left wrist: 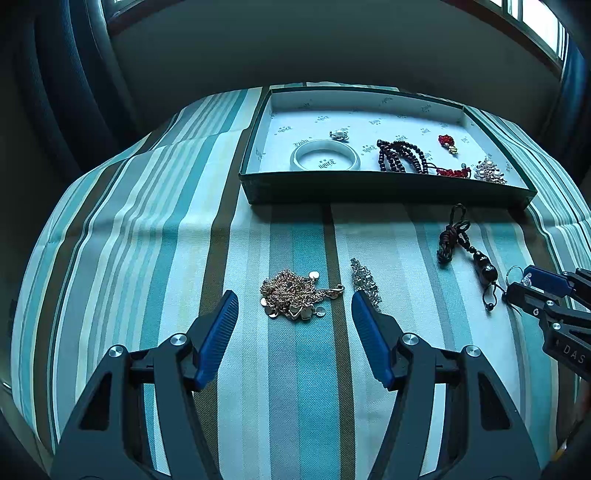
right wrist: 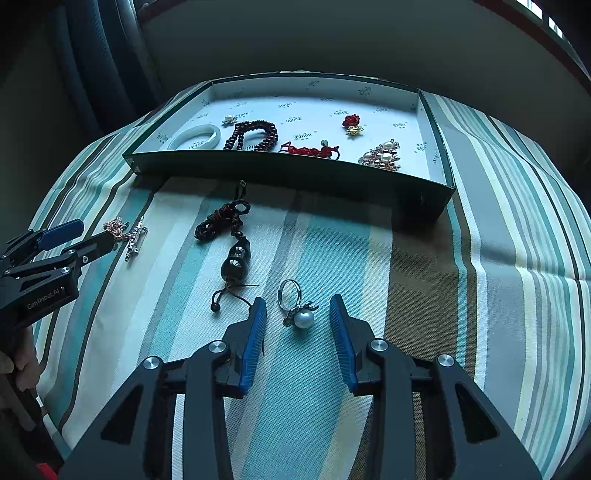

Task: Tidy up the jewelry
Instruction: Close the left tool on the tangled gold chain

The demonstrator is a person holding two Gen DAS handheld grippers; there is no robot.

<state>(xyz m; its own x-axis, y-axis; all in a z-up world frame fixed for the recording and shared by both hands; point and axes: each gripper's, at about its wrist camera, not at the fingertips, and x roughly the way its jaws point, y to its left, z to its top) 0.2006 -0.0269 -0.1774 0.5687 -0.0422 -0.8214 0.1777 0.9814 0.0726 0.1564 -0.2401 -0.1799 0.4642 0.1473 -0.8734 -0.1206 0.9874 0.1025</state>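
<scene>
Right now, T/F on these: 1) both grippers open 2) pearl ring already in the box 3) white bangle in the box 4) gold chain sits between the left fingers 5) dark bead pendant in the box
1) Left gripper and right gripper both open: true.
2) False. The pearl ring lies on the striped cloth, between the right gripper's open fingers.
3) White bangle in the box: true.
4) Gold chain lies between the left fingertips: true.
5) False. The dark bead pendant lies on the cloth, outside the box.

Home room, striped tablecloth (left wrist: 147, 221), window (left wrist: 535, 22), curtain (left wrist: 74, 74)
</scene>
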